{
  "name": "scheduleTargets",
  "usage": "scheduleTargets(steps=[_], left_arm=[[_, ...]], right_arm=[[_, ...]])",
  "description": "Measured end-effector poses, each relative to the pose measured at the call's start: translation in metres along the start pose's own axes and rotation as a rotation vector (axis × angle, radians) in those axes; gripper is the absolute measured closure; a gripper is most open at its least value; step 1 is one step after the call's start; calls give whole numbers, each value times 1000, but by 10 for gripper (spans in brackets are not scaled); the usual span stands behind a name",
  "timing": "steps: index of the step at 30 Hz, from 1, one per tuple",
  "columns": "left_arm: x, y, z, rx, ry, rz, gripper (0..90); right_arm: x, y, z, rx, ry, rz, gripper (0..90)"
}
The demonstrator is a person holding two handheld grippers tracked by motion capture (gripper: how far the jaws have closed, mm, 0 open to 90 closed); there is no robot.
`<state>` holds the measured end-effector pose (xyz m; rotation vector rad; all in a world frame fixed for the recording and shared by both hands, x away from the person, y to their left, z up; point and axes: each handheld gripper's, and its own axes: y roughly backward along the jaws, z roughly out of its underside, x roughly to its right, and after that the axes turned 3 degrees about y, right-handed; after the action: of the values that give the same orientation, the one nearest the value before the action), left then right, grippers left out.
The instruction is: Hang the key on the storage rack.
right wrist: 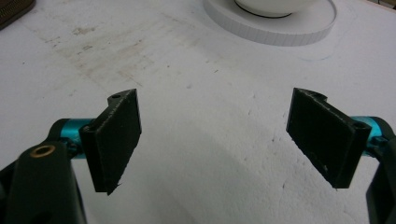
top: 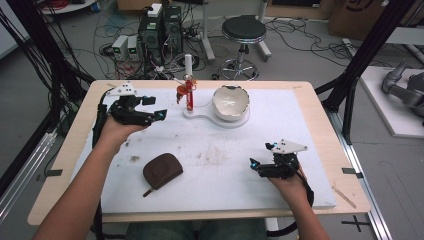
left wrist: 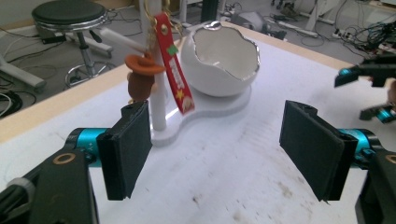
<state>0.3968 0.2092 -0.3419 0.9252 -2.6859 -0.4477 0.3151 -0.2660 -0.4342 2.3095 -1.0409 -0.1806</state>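
Grippers rest apart on the white tabletop [top: 310, 125] in the high view, left gripper [top: 152, 107] spread near the red keychain [top: 189, 97] on its stand, which the left gripper view shows ahead of spread empty jaws, while the right gripper view shows the right gripper [right wrist: 215, 140] spread over bare tabletop.

Red strap [left wrist: 173, 65], orange-brown charm [left wrist: 140, 77], white eggshell bowl [left wrist: 224, 58], brown pouch [top: 162, 170]

Wooden worktop [top: 60, 165] covered by a stained white board [top: 225, 170]. On the board: a white stand [top: 200, 112] at the far middle, bearing a cracked-edge bowl [top: 230, 102] and a post with hanging charms [top: 187, 92]; a brown pouch [top: 162, 170] lies near front left.
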Motion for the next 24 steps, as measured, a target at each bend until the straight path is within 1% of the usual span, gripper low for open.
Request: scheduleTargets(steps=[3, 4, 6, 7, 11, 13, 14, 17, 24], left_arm=[[4, 4, 12, -7, -13, -10, 231], [6, 5, 17, -11, -12, -28, 229], [10, 6, 27, -26, -32, -77, 220], [11, 7, 32, -34, -43, -84, 220], [15, 10, 51, -28, -27, -66, 213], [16, 12, 58, -30, -19, -65, 207], [17, 12, 61, -33, -13, -67, 195], [18, 15, 67, -27, -15, -96, 175], [19, 19, 76, -35, -7, -85, 175]], right_arm=[[1, -1, 0, 0, -2, 5, 179], [2, -1, 0, -1, -7, 5, 179], [3, 0, 0, 3, -9, 9, 179], [3, 0, 0, 3, -15, 11, 179], [4, 1, 1, 8, -16, 13, 179], [4, 1, 1, 7, -18, 13, 179], [4, 1, 1, 7, -18, 13, 179], [5, 1, 2, 6, -19, 12, 179], [8, 4, 4, 8, -17, 11, 179]])
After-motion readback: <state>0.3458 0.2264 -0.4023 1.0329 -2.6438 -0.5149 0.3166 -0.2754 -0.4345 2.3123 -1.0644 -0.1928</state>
